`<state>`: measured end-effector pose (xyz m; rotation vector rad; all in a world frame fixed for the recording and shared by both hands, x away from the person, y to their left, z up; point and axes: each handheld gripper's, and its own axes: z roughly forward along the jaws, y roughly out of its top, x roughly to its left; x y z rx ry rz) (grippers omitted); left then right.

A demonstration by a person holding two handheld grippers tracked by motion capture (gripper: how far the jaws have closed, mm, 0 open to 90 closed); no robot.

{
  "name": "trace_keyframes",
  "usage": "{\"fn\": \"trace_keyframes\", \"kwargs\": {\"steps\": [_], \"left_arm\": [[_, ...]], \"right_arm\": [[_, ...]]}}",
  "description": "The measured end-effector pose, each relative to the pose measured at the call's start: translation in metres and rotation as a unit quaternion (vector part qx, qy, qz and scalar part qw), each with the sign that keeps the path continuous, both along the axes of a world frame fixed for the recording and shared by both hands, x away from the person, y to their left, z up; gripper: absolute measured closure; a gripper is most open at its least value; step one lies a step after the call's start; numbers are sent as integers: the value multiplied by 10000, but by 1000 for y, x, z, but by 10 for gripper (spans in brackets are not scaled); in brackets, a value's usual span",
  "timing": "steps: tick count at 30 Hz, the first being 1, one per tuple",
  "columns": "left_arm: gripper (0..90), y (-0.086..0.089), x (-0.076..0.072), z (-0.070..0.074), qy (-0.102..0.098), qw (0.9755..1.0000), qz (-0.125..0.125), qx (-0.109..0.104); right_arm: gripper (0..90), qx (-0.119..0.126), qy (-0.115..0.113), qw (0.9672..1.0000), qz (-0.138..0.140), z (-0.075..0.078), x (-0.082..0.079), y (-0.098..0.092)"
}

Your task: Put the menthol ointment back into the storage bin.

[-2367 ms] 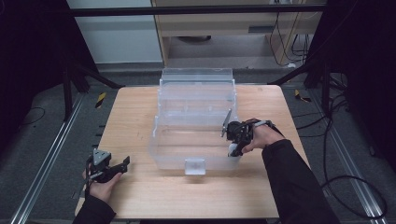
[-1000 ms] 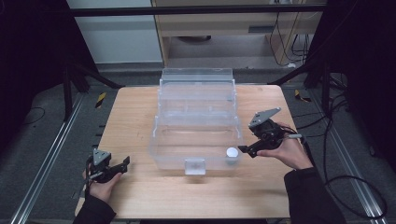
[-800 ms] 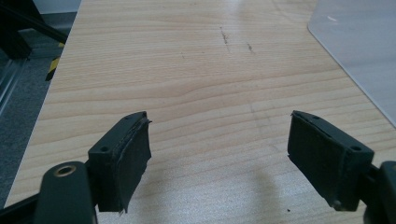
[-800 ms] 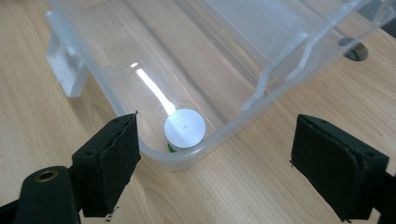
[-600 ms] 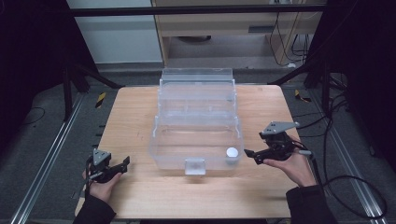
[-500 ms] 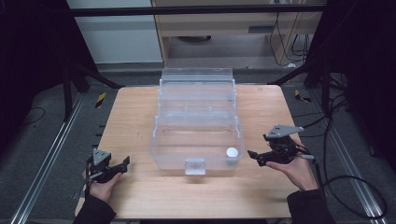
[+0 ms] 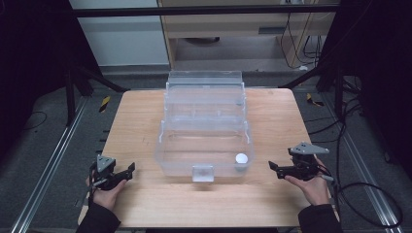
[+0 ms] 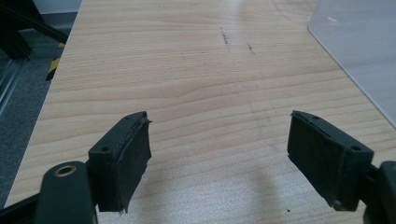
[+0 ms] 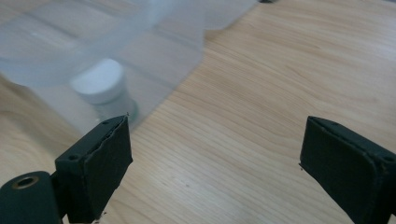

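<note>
white-capped jar [image 7: 241, 158] in clear box [image 7: 204, 145], apparently upright

A bare wooden table [image 7: 145, 121] stood on grey floor [image 7: 39, 145]; black cables [image 7: 359, 189] trailed at right.

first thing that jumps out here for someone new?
The clear tiered plastic organiser box standing open mid-table, with a small white-capped jar in the front right corner of its lowest tray. Then the two open grippers flanking it on the wooden table: left gripper near the front left, right gripper just beside the jar's corner, both empty.
</note>
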<state>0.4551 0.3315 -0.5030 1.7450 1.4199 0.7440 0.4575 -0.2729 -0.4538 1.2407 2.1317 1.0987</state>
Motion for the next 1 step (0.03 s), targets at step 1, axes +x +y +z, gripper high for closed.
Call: {"fn": "trace_keyframes", "kwargs": {"steps": [1], "left_arm": [[205, 0, 0, 0, -1, 10000, -8, -12]], "right_arm": [[80, -28, 61, 10000, -66, -4, 1, -2]]}}
